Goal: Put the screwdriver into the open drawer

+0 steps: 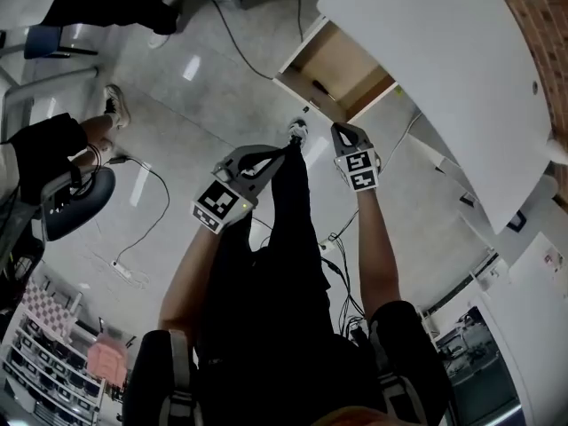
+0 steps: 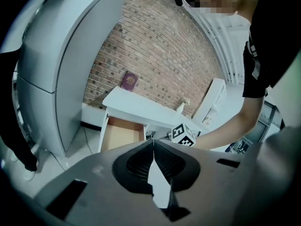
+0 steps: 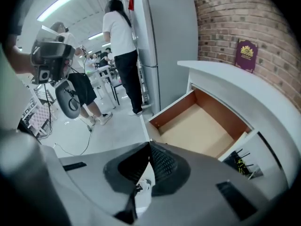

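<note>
Both empty. Left hand-held gripper (image 2: 153, 143) has its tips together with nothing between them. Right hand-held gripper (image 3: 150, 144) is the same, only floor showing through the gap behind the tips. Both are held in air short of the drawer (image 3: 202, 124), which is pulled open under the white worktop (image 3: 221, 76), centre-right of the right gripper view. The visible drawer bottom is bare wood. Can't pin down the screwdriver. Dark-handled tools (image 3: 241, 163) with some yellow-green sit in an open compartment just right of the drawer, lower right. A maroon book (image 3: 246, 54) stands on the worktop against the brick wall (image 3: 221, 13).
</note>
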`<state>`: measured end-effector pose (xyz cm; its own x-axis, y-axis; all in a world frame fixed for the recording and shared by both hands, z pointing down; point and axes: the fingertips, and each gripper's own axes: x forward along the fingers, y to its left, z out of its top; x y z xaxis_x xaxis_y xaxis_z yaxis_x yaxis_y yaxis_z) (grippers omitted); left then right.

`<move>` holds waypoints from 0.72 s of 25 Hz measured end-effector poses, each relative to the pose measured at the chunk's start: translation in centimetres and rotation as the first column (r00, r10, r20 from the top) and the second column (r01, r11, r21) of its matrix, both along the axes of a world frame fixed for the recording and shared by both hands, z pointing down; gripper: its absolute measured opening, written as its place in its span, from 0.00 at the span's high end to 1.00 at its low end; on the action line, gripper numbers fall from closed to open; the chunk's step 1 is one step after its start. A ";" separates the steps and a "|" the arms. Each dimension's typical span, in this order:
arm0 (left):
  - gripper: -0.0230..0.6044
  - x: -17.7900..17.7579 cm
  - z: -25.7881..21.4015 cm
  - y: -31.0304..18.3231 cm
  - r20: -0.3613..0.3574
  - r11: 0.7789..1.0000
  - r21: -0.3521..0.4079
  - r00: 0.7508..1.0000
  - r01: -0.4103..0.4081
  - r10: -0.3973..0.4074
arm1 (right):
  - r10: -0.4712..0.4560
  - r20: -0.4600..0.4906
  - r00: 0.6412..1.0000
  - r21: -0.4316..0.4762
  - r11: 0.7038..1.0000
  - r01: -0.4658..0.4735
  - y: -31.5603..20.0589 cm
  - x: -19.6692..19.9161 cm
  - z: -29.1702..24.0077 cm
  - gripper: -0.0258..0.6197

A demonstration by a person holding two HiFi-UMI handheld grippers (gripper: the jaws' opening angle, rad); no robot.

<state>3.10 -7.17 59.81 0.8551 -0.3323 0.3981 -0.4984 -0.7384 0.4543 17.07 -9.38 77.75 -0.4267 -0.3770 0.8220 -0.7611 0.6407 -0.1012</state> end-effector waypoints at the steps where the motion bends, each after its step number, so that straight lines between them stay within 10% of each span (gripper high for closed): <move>1: 0.94 0.1 -0.6 0.2 0.000 1.000 0.009 1.000 -0.013 0.013 | 0.016 0.003 1.000 0.008 1.000 -0.016 0.8 0.1 -1.2 0.87; 18: 0.94 -0.8 -7.9 6.9 0.045 0.960 0.124 0.968 -0.251 0.247 | 0.109 0.123 0.986 0.091 0.989 -0.121 15.1 -6.6 -17.1 0.87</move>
